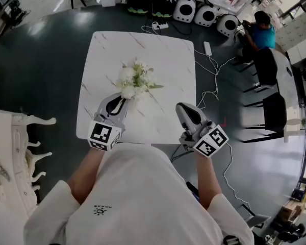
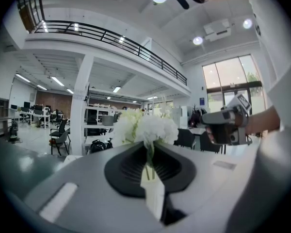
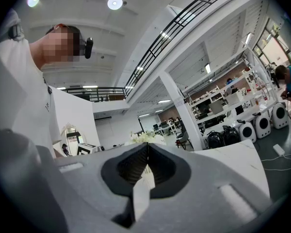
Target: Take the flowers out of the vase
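A bunch of white flowers with green leaves stands at the middle of the white marble table; the blooms hide the vase under them. My left gripper reaches into the bunch's near side. In the left gripper view the left gripper is shut on thin green flower stems, with the white blooms just above the jaws. My right gripper hovers at the table's front right, apart from the flowers. Its jaws meet with nothing between them, and the flowers show far beyond them.
Black chairs and a white cable lie on the dark floor right of the table. A white ornate piece of furniture stands at the left. A person in teal sits at the back right, near several rounded cases.
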Demonstrator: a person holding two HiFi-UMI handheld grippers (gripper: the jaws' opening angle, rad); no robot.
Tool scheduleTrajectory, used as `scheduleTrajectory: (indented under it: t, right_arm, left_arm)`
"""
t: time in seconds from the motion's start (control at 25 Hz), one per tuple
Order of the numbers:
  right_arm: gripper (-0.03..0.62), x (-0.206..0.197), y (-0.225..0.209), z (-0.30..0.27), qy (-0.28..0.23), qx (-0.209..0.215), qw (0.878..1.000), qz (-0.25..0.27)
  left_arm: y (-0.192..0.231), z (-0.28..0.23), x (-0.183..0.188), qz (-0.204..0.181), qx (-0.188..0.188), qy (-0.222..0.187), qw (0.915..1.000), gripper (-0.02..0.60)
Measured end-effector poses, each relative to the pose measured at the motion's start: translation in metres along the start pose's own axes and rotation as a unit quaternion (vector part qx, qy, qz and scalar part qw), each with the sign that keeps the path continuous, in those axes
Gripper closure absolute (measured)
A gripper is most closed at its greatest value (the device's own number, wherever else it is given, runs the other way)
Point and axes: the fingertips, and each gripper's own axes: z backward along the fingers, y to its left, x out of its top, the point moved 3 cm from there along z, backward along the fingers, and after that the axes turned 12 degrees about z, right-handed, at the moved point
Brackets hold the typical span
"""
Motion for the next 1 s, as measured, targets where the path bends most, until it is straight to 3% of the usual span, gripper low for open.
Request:
scheduleTrajectory:
  t: [1.0]
  right_arm:
    - [0.592, 0.009, 0.004, -0.007, -0.009, 0.007, 1.0, 0.015]
  left_arm:
    - [0.0, 0.008, 0.042, -0.012, -0.005, -0.041, 0.9991, 0.574]
